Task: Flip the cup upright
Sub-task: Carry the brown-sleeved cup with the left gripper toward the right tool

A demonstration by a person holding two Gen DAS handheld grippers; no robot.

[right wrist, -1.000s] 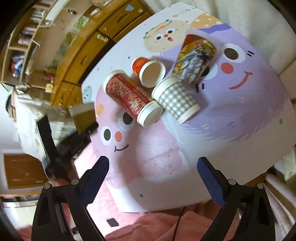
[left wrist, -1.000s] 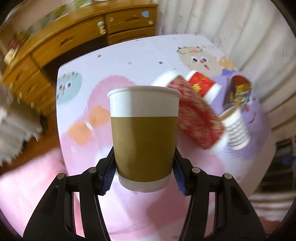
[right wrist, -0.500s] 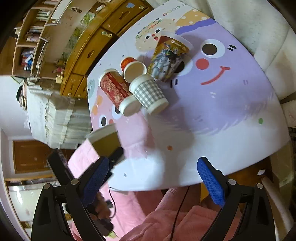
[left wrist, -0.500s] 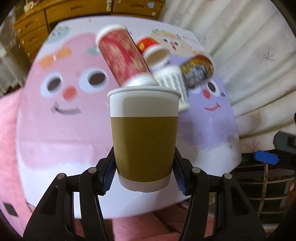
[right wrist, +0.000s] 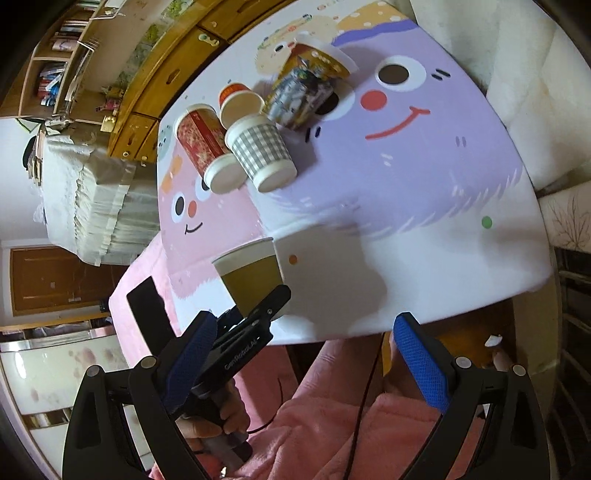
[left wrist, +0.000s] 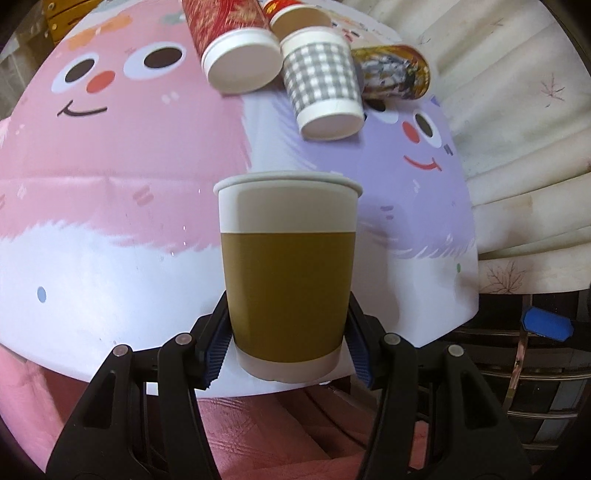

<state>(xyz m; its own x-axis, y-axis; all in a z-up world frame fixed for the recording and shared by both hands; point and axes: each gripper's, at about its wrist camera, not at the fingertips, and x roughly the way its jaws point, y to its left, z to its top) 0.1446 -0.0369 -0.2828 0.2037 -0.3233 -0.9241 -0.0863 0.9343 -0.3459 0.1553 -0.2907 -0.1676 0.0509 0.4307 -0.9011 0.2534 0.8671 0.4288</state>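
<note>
My left gripper point(left wrist: 288, 350) is shut on a brown-and-white paper cup point(left wrist: 288, 280), held upright by its lower part above the table's near edge. The cup also shows in the right wrist view point(right wrist: 251, 273), with the left gripper point(right wrist: 255, 317) around it. My right gripper point(right wrist: 306, 362) is open and empty, off the table's front edge over the person's lap. Several cups lie on their sides at the far end: a red patterned one point(left wrist: 229, 33), a grey checked one point(left wrist: 321, 85), a small red one point(right wrist: 236, 99) and a dark printed one point(left wrist: 391, 74).
The table point(left wrist: 110, 206) has a pink and purple cartoon cover. A wooden dresser point(right wrist: 162, 74) stands beyond it, white curtains point(left wrist: 517, 110) on the right, and a pink blanket point(right wrist: 351, 424) lies below the near edge.
My left gripper has swung with the cup from the table's left side to its near edge and now faces the lying cups. My right gripper has drawn back off the table.
</note>
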